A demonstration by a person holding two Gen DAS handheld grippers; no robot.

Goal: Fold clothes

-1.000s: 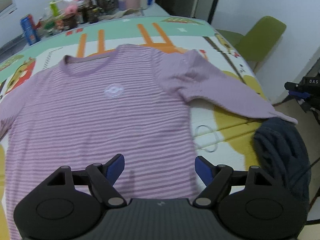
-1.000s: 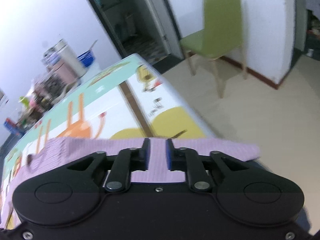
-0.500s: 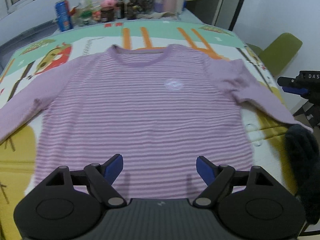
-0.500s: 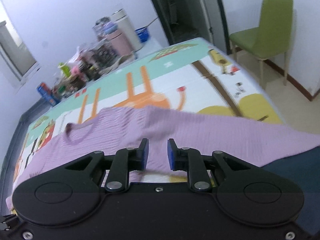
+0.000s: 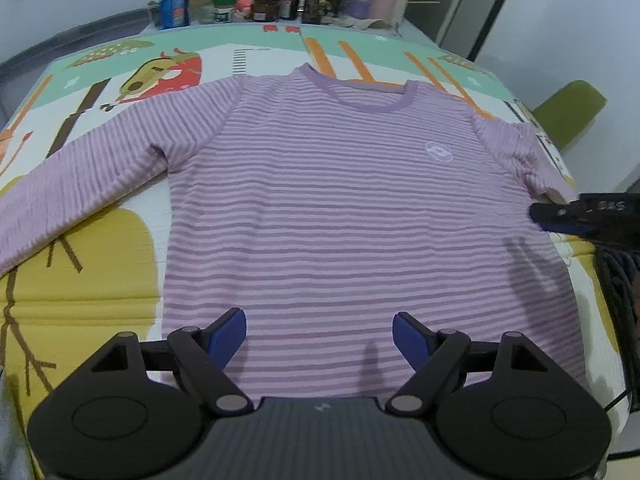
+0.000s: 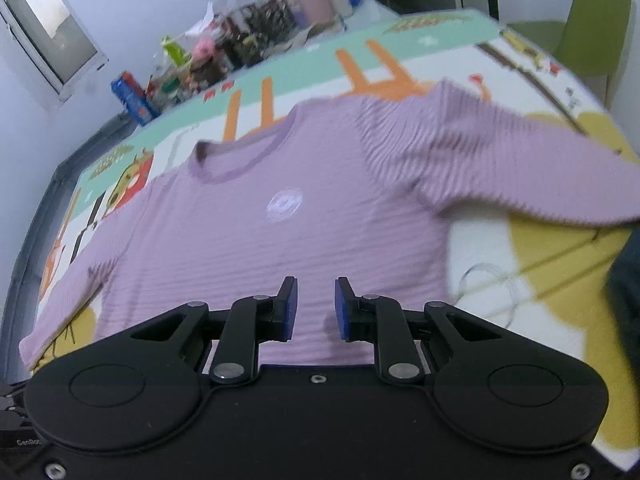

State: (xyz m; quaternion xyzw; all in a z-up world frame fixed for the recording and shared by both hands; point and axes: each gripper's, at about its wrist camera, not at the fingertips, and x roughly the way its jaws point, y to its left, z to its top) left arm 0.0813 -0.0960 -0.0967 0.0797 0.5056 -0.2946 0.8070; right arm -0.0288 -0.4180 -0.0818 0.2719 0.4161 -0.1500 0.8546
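Shirt (image 5: 340, 208), lilac-striped and long-sleeved, lay spread flat on the play mat (image 5: 120, 248), sleeves outstretched; left gripper (image 5: 319, 332) gaped wide, right gripper (image 6: 316, 308) slightly parted, both empty.

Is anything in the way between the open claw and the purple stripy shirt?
No. The left gripper hovers open right over the shirt hem, with nothing visible between them. The right gripper has a clear path too.
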